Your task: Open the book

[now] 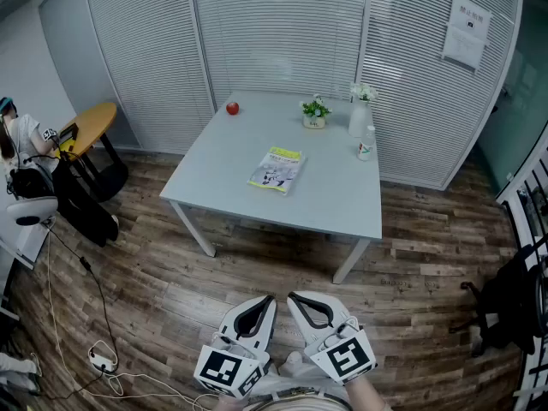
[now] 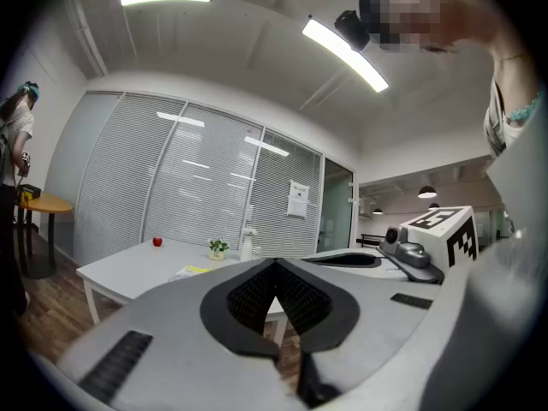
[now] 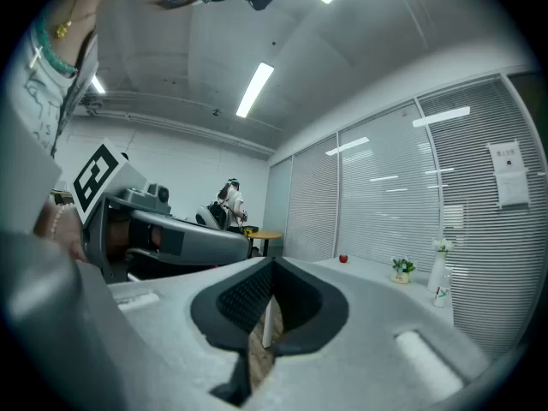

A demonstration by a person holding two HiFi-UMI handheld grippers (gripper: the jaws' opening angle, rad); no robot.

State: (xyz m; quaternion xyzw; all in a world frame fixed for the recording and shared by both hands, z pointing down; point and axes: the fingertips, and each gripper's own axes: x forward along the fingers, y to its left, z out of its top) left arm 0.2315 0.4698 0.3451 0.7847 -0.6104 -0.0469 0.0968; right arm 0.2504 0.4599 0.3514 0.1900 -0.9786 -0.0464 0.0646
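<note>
Book [image 1: 276, 169] lies closed and flat near the middle of the desk [image 1: 342, 204], yellow band on its far end, untouched. It looks like a thin soft-cover: prob. light and floppy, w/ a glossy cover that may slide on the desk, so I'd pin one side w/ one claw and lift the cover's free long edge w/ the other. Which side is the spine I can't tell. Left claw [image 1: 269, 299] and right claw [image 1: 292, 297] are both well short of the desk's near edge, tips together, nothing between them. Only the head view gives the book's full outline and the gap to the desk. Left gripper view shows it as a sliver on the desk; right gripper view shows no book, just the apple [image 3: 343, 258], plant [image 3: 399, 268] and vase [image 3: 439, 268] on the desk.
</note>
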